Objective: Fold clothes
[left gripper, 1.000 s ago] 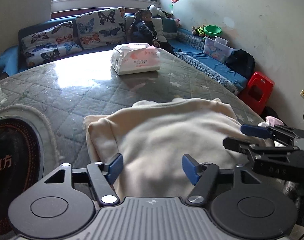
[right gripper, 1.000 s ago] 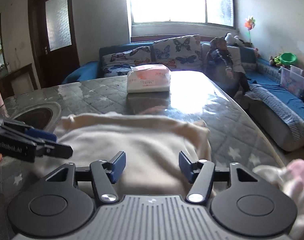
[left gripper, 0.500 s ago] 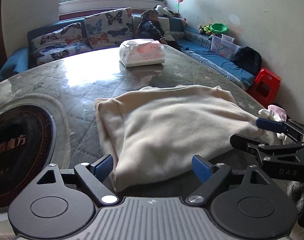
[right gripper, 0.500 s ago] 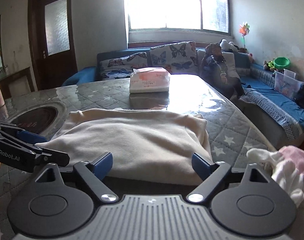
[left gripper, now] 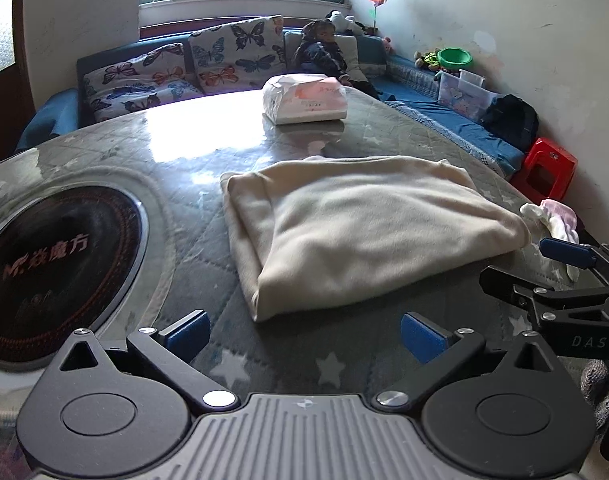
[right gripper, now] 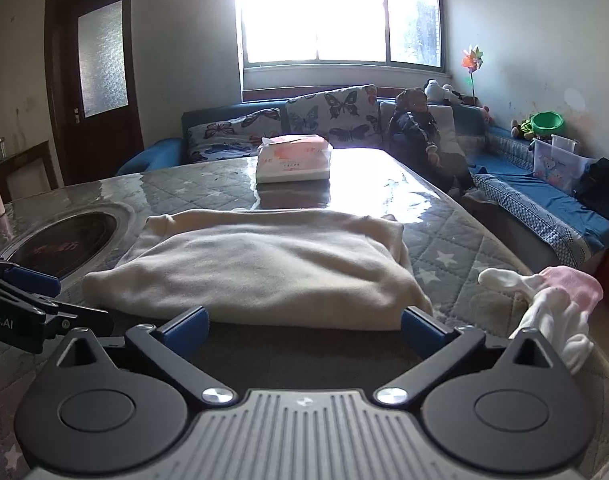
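Left tool: my left tool [left gripper: 302, 334] hangs low over the near edge of the worktop with its blue-padded fingers [left gripper: 184, 334] spread wide and nothing between them; in the right wrist view it shows at the left border [right gripper: 32, 292].
Right tool: my right tool [right gripper: 304, 326] is likewise spread wide and empty, its blue pads just short of the garment's near fold; from the left wrist view I see it side-on at the right edge [left gripper: 560, 268].
Garment: the cream fleece garment, folded into a thick rectangle [left gripper: 360, 236], lies flat on the worktop between the two tools and ahead of both; neither tool touches it. I see an under-layer sticking out along its left and far edges.
Worktop: the grey quilted, star-patterned worktop under a glossy clear cover [left gripper: 176, 148] carries everything.
Round inset: a dark round inset plate with red lettering [left gripper: 52, 264] sits in the worktop to the left of the garment, apart from it.
Tissue pack: a white-and-pink plastic-wrapped pack [right gripper: 292, 158] rests at the far end of the worktop, well beyond the garment.
Small clothes: a little heap of white and pink knit pieces [right gripper: 552, 296] lies at the worktop's right edge, near the garment's right corner.
Background: a blue sofa with butterfly-print cushions [right gripper: 300, 120] stands under the window, and a person in dark clothing [right gripper: 418, 128] sits on it.
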Tool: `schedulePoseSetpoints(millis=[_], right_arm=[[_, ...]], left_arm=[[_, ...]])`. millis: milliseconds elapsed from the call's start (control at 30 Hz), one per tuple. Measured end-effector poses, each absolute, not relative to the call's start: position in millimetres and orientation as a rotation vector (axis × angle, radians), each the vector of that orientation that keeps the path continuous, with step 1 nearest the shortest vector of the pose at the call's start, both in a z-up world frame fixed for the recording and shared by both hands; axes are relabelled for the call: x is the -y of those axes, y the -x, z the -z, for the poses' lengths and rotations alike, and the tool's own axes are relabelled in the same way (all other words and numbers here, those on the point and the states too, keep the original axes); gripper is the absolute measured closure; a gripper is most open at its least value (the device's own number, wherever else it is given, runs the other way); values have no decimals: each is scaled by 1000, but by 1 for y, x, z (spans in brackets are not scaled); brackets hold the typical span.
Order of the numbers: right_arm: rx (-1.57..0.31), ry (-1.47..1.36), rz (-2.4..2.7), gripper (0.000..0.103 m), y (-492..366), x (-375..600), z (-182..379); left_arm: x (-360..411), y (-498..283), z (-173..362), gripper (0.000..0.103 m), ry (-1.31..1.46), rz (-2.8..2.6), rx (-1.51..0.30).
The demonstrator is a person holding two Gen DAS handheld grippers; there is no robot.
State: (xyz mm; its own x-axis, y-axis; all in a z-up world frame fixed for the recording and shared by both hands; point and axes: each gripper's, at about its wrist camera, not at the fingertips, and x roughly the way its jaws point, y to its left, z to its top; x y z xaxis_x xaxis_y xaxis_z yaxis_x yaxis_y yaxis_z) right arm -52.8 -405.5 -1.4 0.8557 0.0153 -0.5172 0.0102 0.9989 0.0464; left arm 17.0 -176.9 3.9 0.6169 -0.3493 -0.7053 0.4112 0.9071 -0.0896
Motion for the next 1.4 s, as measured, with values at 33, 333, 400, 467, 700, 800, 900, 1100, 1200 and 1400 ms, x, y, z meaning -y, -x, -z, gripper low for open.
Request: schedulePoseSetpoints(millis=[33,333,400,467,700,800,900,1100,1200,1400], right_arm=[[-541,-46,0,0,55,404,1],[-529,-43,8,0,71,394,0],[-532,-35,7,0,74,391,0],[-536,-26,6,0,77,388,-1],[-543,-16,2,0,85,377,-1],[-543,-39,1,0,87,375,-2],[-543,-40,1,0,90,373,-3],[-546,-48,0,0,94,369,-4],[-548,-54,-1,0,96,368,-4],[-555,-54,5,0,97,366,-5]], left_arm=[[175,-15,-4,0,-78,436,-793],[160,1,-10,0,-51,415,-780],[159,6,-11,0,-63,407,-765],[157,10,-12,0,-75,399,-756],[150,17,-12,0,-65,374,-749],[148,21,-11,0,-76,360,-744],[146,25,-12,0,-85,354,-736],[146,31,-14,0,-114,341,-722],[148,34,-14,0,-127,354,-723],[151,38,-13,0,-148,363,-737]])
